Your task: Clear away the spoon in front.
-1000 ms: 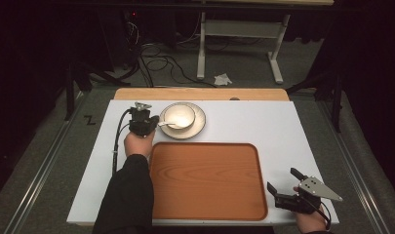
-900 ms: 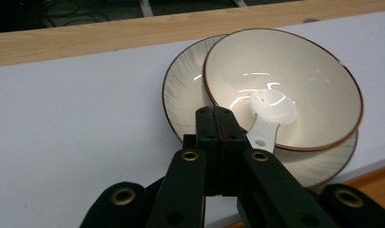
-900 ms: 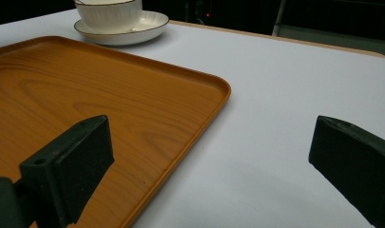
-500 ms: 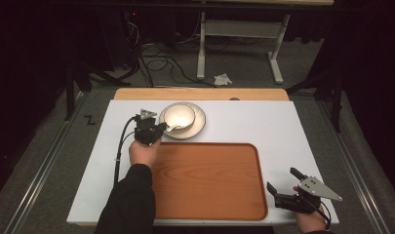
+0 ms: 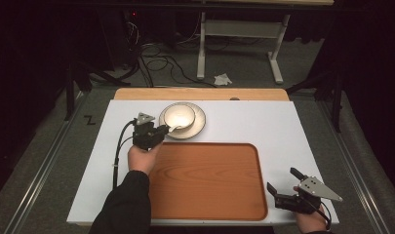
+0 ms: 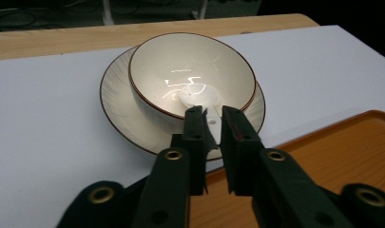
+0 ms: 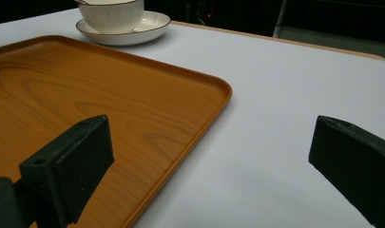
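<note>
A cream bowl [image 5: 179, 116] sits on a matching plate [image 5: 200, 122] near the far edge of the white desk [image 5: 283, 126], a little left of its middle — a white spoon [image 6: 199, 97] lies in the bowl, its handle coming out over the near rim. The left gripper [image 6: 213, 124] holds that handle between its jaws, which have just been opening and now stand narrowly apart around it; whether the pads press on it I cannot tell. A wooden tray [image 5: 205, 180] lies along the near edge of the desk. The right gripper [image 5: 285, 184] rests by the tray's near right corner — jaws spread wide over bare desk
</note>
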